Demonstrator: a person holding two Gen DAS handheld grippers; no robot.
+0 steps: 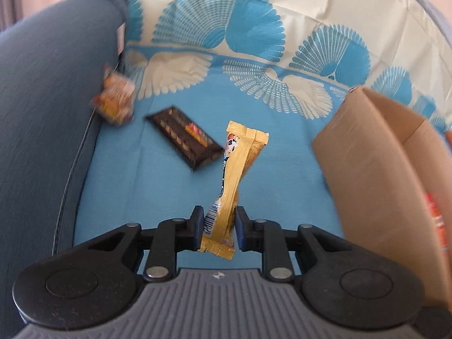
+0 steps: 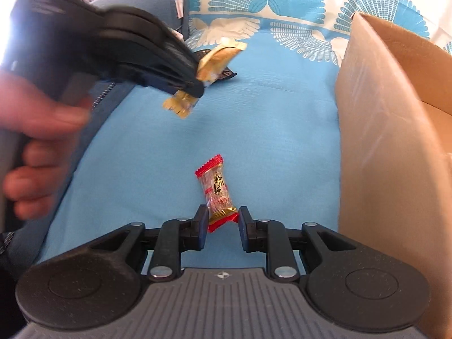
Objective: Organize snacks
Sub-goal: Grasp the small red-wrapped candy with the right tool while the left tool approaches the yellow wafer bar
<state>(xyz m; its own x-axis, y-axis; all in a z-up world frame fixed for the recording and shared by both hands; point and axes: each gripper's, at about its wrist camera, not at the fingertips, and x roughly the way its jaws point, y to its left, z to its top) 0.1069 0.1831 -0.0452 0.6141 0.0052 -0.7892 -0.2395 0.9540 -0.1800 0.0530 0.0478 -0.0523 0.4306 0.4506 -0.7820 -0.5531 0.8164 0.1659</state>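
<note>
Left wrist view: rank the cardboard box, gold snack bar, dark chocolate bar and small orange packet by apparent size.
1. cardboard box, cut off by the frame.
2. gold snack bar, though it sits nearest the camera, in the left claw, so its lead is unsure.
3. dark chocolate bar.
4. small orange packet, blurred.

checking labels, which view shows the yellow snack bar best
The left wrist view: the yellow snack bar runs up the centre, held between the left gripper pads, its print and barcode visible though slightly blurred. The right wrist view shows it only from the side, blurred, crumpled and partly hidden behind that gripper.
</note>
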